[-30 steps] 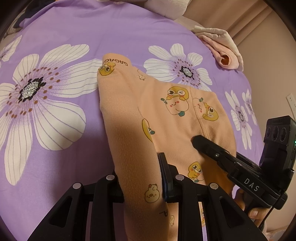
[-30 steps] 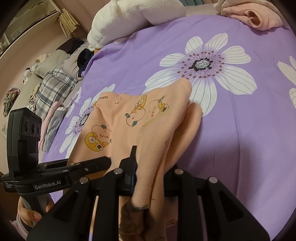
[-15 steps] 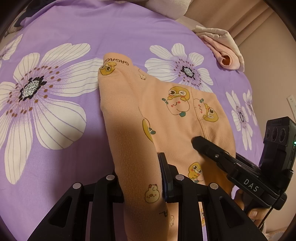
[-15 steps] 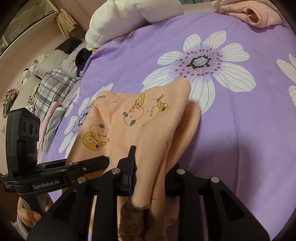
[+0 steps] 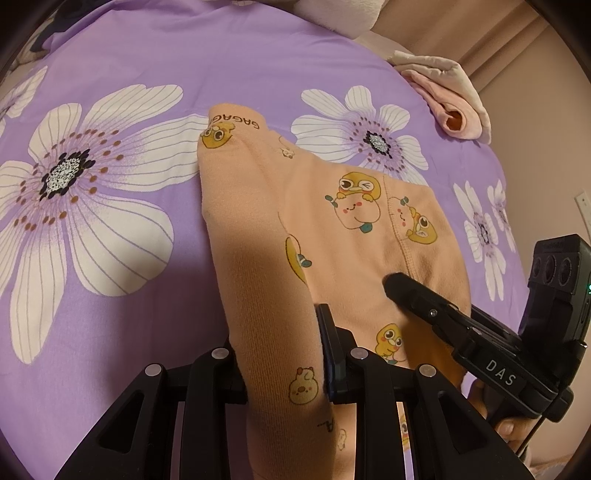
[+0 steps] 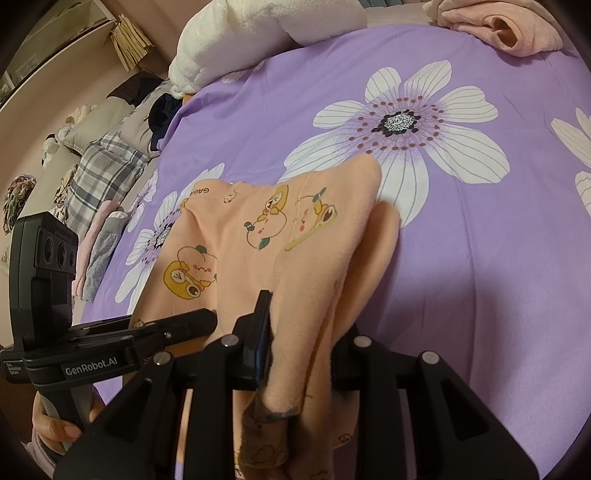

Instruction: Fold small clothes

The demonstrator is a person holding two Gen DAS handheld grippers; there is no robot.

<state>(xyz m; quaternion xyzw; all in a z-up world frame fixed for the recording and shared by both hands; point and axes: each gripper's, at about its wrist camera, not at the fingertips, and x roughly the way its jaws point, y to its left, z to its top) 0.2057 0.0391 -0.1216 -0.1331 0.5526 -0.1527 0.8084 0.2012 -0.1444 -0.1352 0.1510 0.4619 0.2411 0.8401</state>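
In the left wrist view, the left gripper (image 5: 280, 354) clamps a bunched fold of the peach garment (image 5: 332, 229) at lower centre. The garment is soft knit printed with cartoon chicks, and it spreads toward mid-frame over the smooth purple flowered sheet (image 5: 155, 62). The right gripper (image 5: 399, 286), matte black, touches the cloth at lower right. A rolled pink cloth (image 5: 450, 110) lies upper right.

In the right wrist view, the right gripper (image 6: 299, 332) has its jaws easing apart, with a thick fold of the garment (image 6: 258, 236) between them. The left gripper (image 6: 207, 319) reaches in from lower left. A fluffy white blanket (image 6: 258, 29) sits at the top, with plaid fabric (image 6: 107, 166) at left.
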